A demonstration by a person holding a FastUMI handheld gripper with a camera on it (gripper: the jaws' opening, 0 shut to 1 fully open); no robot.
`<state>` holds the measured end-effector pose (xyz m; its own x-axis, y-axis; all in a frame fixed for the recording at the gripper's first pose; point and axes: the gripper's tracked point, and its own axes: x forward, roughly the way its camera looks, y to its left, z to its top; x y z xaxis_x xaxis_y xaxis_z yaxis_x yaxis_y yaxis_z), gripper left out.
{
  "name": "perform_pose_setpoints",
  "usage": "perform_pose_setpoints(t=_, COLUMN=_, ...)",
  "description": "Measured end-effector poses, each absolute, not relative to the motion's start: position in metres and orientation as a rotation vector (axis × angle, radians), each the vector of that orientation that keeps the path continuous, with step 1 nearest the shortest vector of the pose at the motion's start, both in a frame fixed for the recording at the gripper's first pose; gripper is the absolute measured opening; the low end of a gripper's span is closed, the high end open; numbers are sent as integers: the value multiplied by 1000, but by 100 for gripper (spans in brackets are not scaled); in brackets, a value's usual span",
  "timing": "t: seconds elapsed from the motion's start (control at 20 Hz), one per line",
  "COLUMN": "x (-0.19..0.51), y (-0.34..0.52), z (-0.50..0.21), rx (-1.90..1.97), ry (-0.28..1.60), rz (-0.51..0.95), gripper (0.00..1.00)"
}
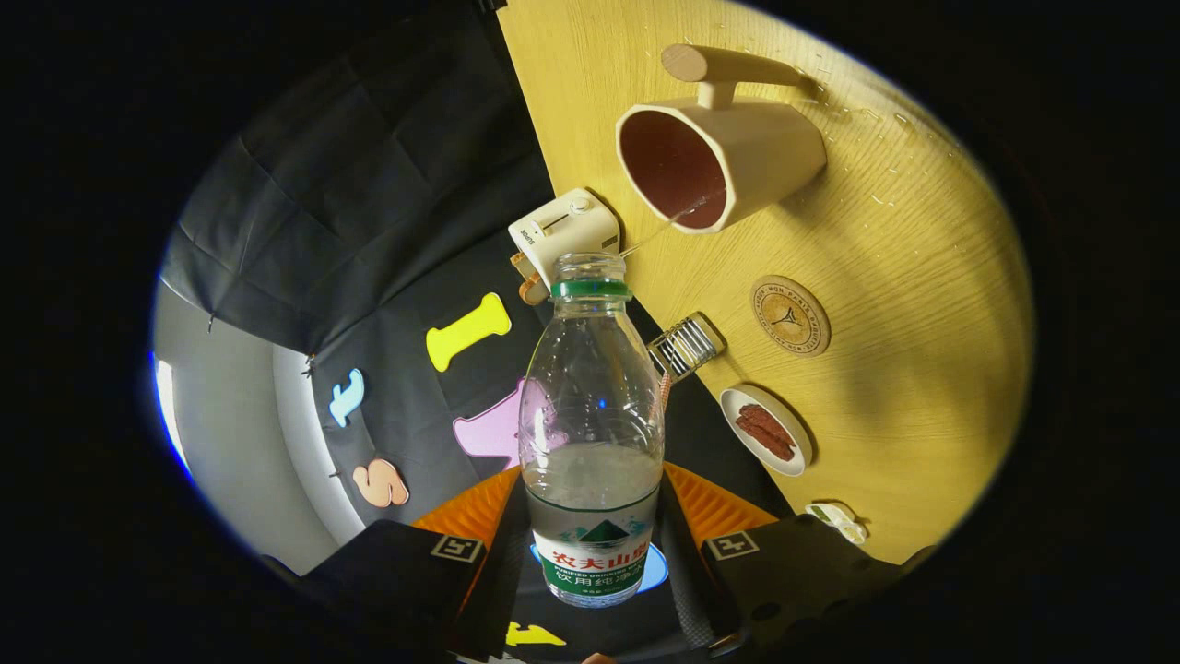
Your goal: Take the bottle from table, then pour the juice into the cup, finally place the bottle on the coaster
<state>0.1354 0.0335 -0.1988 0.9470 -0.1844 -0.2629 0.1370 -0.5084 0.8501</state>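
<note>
My tool [593, 535] is clamped on the bottle [591, 433], tipped toward the cup [719, 161] on the worktop [922, 277]; a thin stream reaches the cup's rim. Pouring is underway, I judge; liquid remains, and the coaster [790, 314] waits bare.

Gripper-mounted fisheye, close behind the tongs [592, 544], seemingly rolled sideways toward table [922, 277]

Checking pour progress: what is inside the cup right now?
A thin stream from the bottle, held between the gripper fingers, reaches the cup at its rim. The cup's dark inner wall shows; its bottom and any liquid level cannot be made out.
</note>
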Motion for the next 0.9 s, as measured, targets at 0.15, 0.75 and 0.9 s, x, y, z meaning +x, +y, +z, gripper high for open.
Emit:
perform_pose_setpoints(t=0.15, x=140, y=31, z=-192, rx=2086, ry=-70, rz=-395, gripper=72)
perform_pose_setpoints(t=0.75, x=140, y=36, z=-210, rx=1931, ry=-33, rz=-415, gripper=72)
perform_pose_setpoints(t=0.9, x=136, y=40, z=-219, rx=1755, ry=9, rz=-407, gripper=72)
